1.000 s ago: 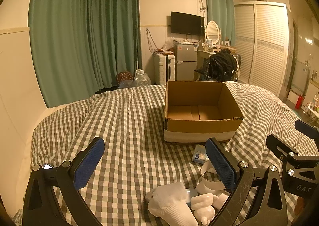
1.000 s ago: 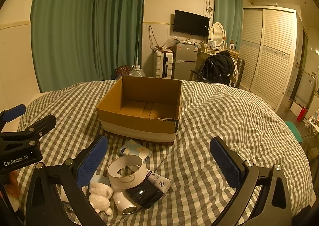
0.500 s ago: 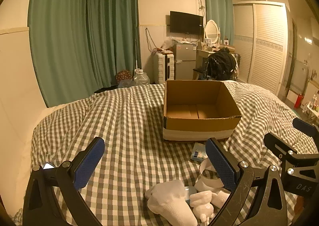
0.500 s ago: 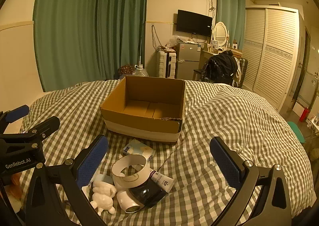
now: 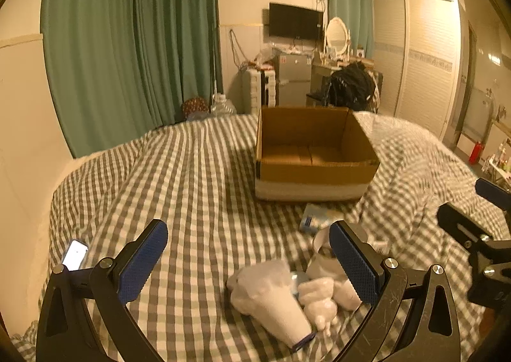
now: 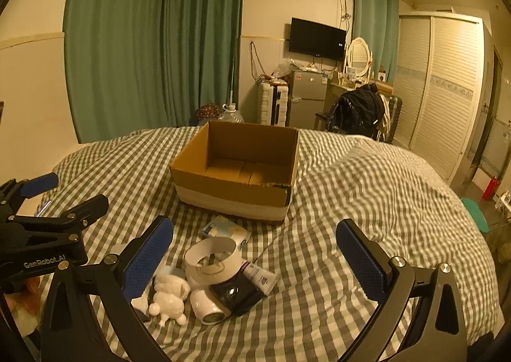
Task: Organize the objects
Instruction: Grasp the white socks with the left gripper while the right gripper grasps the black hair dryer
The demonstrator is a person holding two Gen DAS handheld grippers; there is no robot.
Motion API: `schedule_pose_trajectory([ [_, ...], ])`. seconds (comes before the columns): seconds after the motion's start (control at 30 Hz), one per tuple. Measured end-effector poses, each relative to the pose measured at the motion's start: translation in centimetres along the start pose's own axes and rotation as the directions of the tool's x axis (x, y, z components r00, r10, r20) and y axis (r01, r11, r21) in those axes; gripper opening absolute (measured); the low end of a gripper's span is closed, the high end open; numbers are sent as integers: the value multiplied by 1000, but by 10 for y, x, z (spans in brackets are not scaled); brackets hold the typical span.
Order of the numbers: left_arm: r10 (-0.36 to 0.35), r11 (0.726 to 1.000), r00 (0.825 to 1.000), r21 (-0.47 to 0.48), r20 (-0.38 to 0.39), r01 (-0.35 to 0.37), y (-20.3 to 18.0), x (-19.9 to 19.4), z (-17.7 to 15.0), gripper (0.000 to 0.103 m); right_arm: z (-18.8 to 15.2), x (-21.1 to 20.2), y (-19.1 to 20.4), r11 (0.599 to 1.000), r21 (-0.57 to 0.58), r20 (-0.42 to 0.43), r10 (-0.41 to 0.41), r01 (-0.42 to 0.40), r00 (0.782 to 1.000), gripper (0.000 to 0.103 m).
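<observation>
Left gripper (image 5: 247,253) and right gripper (image 6: 254,248), jaws wide and holding nothing, above the checked bed (image 6: 367,189); open cardboard box (image 6: 238,170) mid-bed; before it a pile: white figurine (image 6: 169,298), tape ring (image 6: 212,258), tube (image 6: 258,275), small packet (image 6: 226,229). Against one second ago, both views sit slightly nearer the pile; objects unmoved.

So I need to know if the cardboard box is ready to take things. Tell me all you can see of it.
The cardboard box is brown corrugated card, open-topped, with a pale band round its base. It sits upright on the checked bedspread. Its inside looks empty: only bare bottom flaps show. The front rim is slightly frayed near its right corner. A small packet lies just in front; whether it touches is unclear. Neither gripper is at the box.
</observation>
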State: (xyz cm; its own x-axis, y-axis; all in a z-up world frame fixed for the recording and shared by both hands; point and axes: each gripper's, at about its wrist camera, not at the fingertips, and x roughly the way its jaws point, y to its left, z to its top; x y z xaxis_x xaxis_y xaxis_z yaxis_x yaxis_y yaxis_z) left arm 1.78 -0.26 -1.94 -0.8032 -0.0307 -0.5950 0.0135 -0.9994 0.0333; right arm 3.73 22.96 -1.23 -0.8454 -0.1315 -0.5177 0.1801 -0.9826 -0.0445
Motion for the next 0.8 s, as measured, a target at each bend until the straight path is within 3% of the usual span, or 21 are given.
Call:
schedule_pose_trajectory([
  [0.27,17,1000,993,23,-113,-14,1,30,-34,103,-34,22,-7,1000,13,-125,3,-1,992,102],
  [0.43,-24,999,980,22,-197,29,-4,51,-49,103,-51,47,-9,1000,-4,-194,-5,4,981,98],
  [0.8,-60,997,946,19,-319,69,-11,92,-75,99,-70,104,8,994,-76,-362,43,-75,931,92],
])
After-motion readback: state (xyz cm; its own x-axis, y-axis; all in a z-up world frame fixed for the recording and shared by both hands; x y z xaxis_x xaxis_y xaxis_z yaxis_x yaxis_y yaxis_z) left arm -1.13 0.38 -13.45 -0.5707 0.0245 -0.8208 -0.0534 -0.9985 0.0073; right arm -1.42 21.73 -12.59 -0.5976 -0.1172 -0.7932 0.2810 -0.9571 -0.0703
